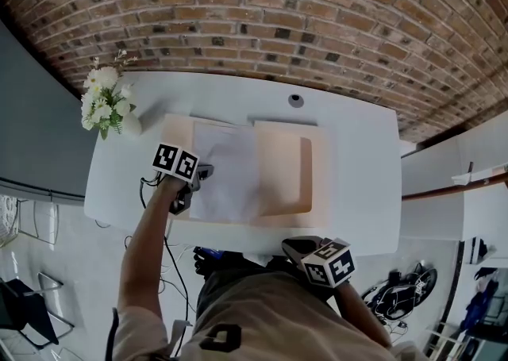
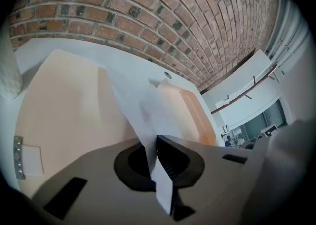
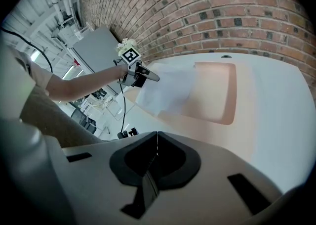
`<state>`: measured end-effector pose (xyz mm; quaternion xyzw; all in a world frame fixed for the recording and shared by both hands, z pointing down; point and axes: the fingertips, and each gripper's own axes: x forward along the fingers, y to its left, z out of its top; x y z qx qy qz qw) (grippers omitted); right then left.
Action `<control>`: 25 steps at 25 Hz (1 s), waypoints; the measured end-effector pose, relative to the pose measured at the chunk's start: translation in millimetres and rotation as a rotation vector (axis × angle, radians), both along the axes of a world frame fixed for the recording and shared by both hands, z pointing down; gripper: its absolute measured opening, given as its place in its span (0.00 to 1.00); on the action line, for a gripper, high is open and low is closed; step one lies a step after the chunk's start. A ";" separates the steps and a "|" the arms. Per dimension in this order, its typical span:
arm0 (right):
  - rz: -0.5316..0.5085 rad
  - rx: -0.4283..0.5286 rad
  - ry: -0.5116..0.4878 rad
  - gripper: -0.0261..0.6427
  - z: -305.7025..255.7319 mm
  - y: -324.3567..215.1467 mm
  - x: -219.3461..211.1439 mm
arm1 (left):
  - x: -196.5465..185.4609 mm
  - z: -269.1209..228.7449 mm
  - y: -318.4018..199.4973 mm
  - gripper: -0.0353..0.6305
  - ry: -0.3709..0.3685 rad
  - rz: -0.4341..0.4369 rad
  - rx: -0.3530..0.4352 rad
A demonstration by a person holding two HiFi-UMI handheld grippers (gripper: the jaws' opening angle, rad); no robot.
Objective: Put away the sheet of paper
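L hand-held gripper (image 2: 156, 145) clenched on sheet of paper (image 1: 227, 174) edge, held raised over open folder (image 1: 290, 170) on counter (image 1: 359, 153), likely for tucking inside | R hand-held gripper (image 3: 157, 139) clenched, empty, parked by body

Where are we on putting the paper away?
Done: folder lies open on the table. In hand: left gripper is clamped on an edge of the sheet of paper, which lies across the open folder. Left: sheet not tucked in, folder not closed. The right gripper is shut, empty, off the paper.
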<state>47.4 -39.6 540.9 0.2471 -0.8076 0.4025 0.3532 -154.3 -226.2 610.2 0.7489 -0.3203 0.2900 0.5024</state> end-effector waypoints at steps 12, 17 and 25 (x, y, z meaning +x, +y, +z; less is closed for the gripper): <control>0.020 0.003 -0.017 0.07 -0.1 2.3 5.5 | 20.8 3.2 1.7 0.08 -0.008 0.031 -0.015; 0.032 0.005 -0.024 0.07 -1.0 4.2 10.2 | 34.0 0.9 -1.6 0.08 -0.005 0.031 -0.016; 0.049 0.036 -0.058 0.07 -6.1 3.5 17.7 | 54.3 -1.2 -4.2 0.08 0.004 0.031 -0.019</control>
